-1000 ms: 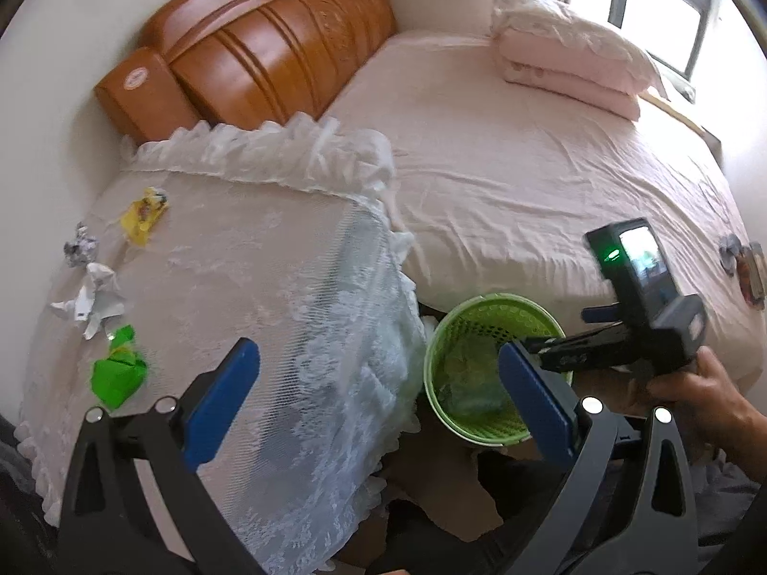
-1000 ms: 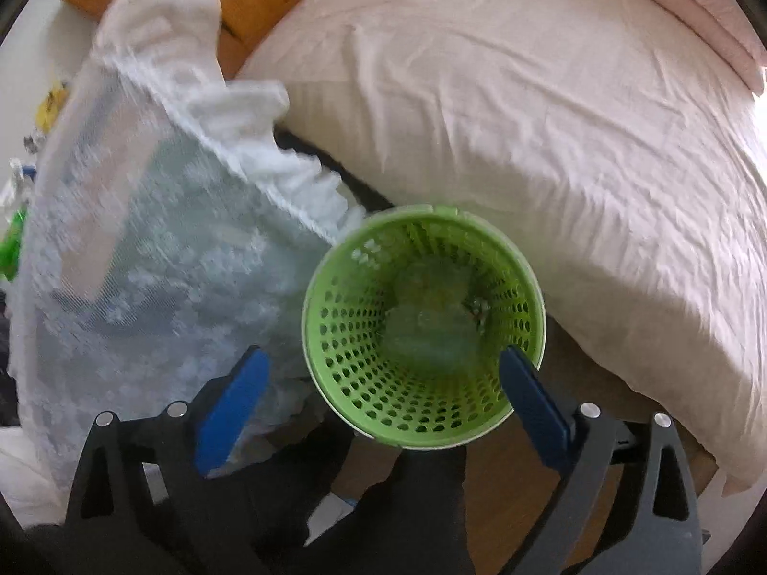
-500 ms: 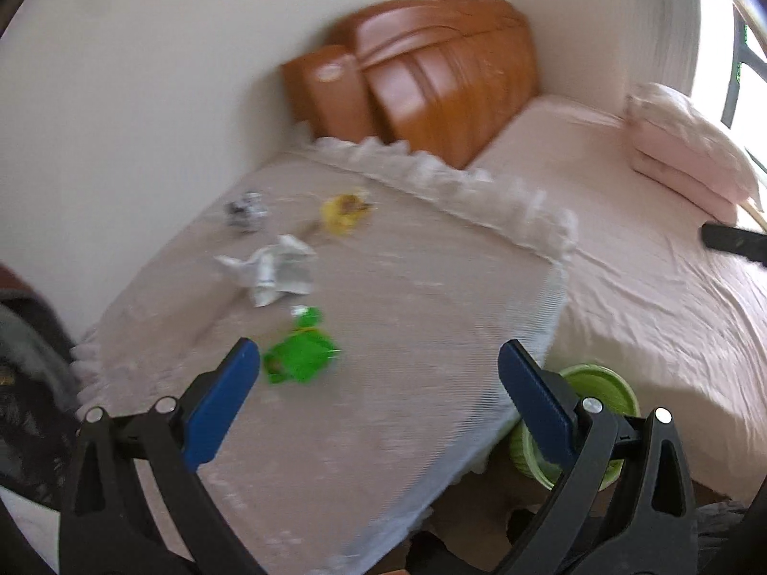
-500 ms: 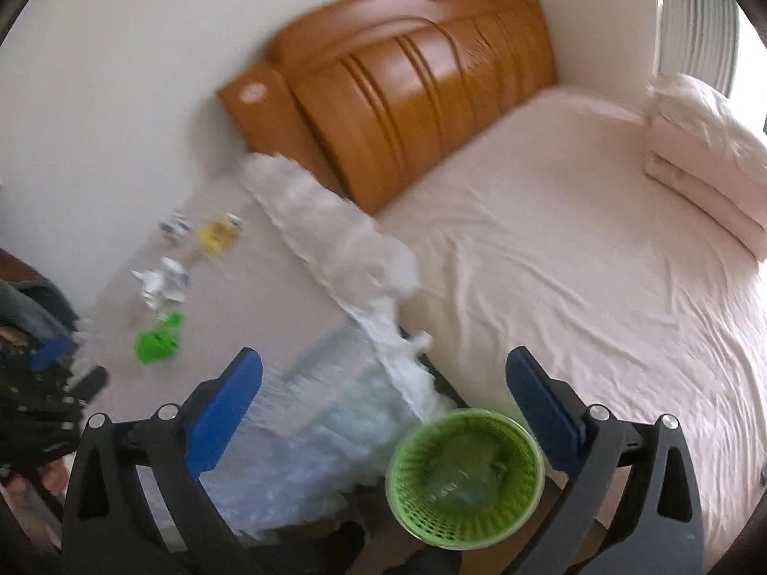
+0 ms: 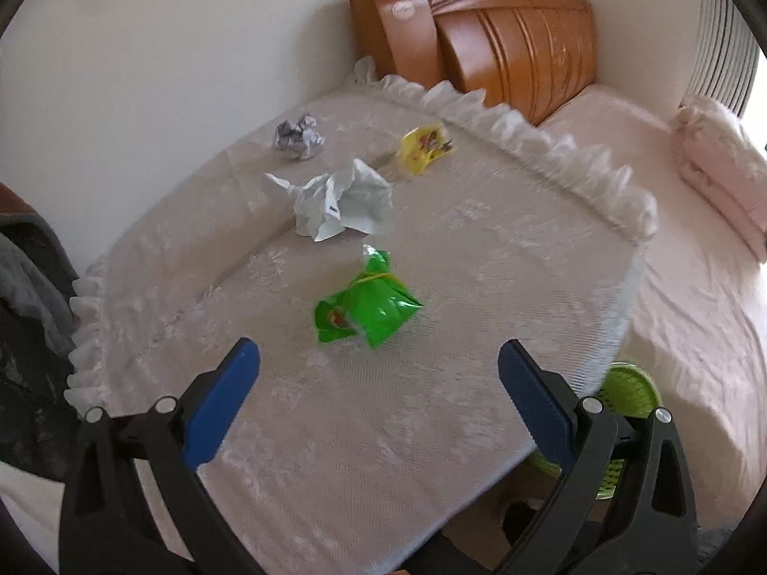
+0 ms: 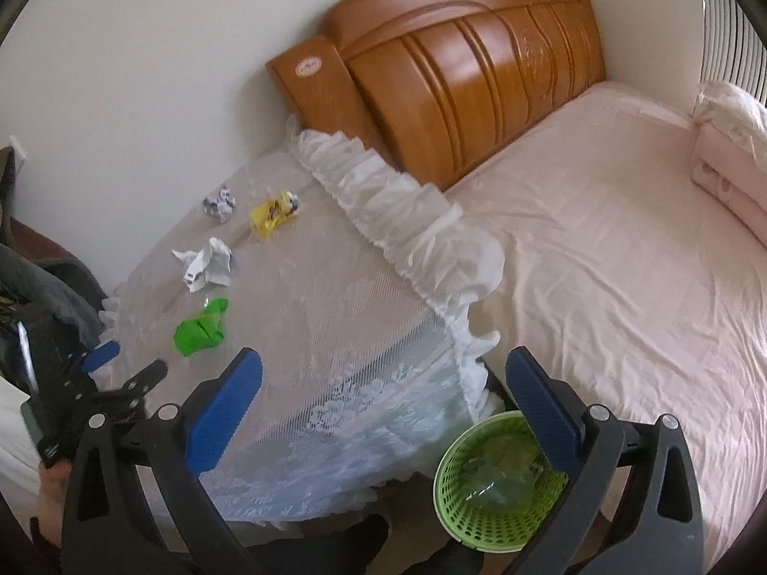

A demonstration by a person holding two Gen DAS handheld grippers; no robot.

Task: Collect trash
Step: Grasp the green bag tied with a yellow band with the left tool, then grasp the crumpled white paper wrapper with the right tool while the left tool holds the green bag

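Left gripper [image 5: 378, 373] spread wide over lace-covered table [image 5: 431, 431], four trash pieces: green wrapper [image 5: 366, 309], white paper [image 5: 342, 201], yellow wrapper [image 5: 424, 148], foil ball [image 5: 298, 136], right gripper [image 6: 383, 388] wide, only its view showing inside the one green basket [image 6: 493, 479].

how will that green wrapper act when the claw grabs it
The green wrapper looks like thin crumpled foil, so it is probably very light and will crush flat. Its glossy skin may slip, and it could snag the lace cloth beneath.
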